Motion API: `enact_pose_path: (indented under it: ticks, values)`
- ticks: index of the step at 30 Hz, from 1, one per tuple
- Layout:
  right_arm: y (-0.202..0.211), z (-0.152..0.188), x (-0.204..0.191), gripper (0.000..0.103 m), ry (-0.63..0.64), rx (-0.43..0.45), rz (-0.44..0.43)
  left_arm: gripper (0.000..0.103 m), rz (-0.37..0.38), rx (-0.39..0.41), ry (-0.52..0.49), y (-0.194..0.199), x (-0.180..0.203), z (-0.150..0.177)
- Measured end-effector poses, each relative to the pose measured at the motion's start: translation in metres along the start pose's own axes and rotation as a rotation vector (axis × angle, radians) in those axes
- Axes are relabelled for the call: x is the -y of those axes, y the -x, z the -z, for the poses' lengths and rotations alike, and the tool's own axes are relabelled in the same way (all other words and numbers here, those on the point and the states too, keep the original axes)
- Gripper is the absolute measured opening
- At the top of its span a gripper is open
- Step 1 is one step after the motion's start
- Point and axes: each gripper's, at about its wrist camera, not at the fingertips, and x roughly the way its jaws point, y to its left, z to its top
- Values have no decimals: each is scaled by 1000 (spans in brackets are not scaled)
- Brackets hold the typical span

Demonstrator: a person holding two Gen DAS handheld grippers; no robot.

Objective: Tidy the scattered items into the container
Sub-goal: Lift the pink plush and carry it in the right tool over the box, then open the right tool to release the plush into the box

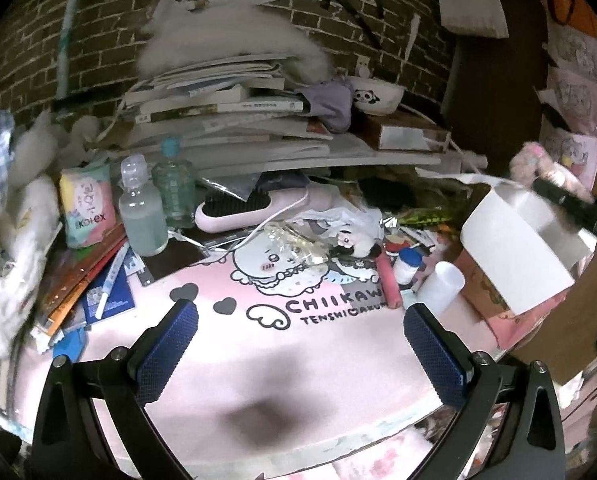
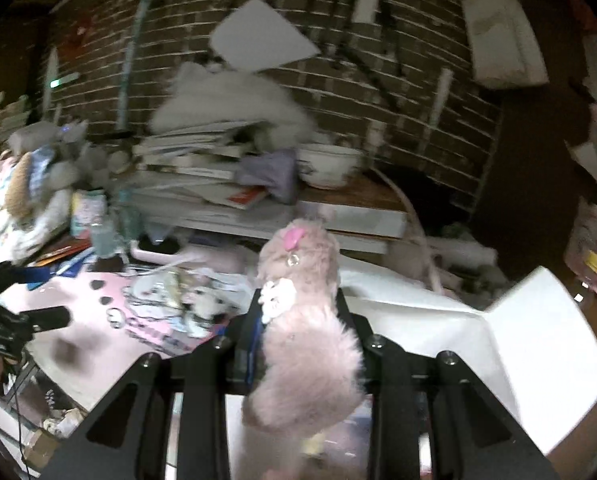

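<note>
My right gripper (image 2: 298,300) is shut on a fluffy pink plush toy (image 2: 302,320) and holds it above the open white box (image 2: 530,344). In the left wrist view the same plush (image 1: 538,166) shows at the far right over the white box (image 1: 510,248). My left gripper (image 1: 298,344) is open and empty, hovering over the pink desk mat (image 1: 258,344). Scattered items lie on the mat's far side: a pink tube (image 1: 390,280), a small white bottle with a blue cap (image 1: 408,264), a white cylinder (image 1: 442,284) and a black-and-white plush (image 1: 354,242).
A pink hairbrush (image 1: 254,210), two clear bottles (image 1: 142,212), a Kotex pack (image 1: 88,210) and booklets (image 1: 94,280) crowd the left. A stack of books (image 1: 234,120) with a panda bowl (image 1: 376,94) stands behind, against a brick wall.
</note>
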Motion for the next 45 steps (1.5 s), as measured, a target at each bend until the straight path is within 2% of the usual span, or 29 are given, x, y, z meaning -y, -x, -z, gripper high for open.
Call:
enact_pose_path:
  ticks: [4,8,14,20,22,25,27,30,32,36,41,45]
  values:
    - [5,2,38,27,-22,-28,106,103,6,-7,-8,0,3,0]
    - [-2,6,63,27,5,-120,162,103,0,-14,-17,-2,5,0]
    - [-29,22,74,27,65,-288,153,103,11,-30,-31,-5,10,1]
    - [-41,28,79,28,75,-342,166,103,15,-43,-34,-9,12,2]
    - [-40,27,78,32,81,-335,162,103,16,-47,-35,-10,13,2]
    - [-36,25,72,48,90,-312,150,103,22,-53,-31,-13,13,2]
    - [-31,22,66,66,89,-279,140,103,24,-58,-28,-16,13,3]
    - [-23,14,56,69,96,-226,129,103,24,-61,-19,-21,11,4]
    - [-15,8,50,70,70,-182,69,103,29,-71,-2,-25,9,5]
    - [0,-4,30,82,13,-94,-125,103,26,-99,23,-34,1,4]
    - [15,-10,-15,83,35,-4,-327,103,27,-97,19,-49,-9,-2]
    - [24,-4,-58,83,102,29,-513,103,38,-111,6,-66,-12,-12]
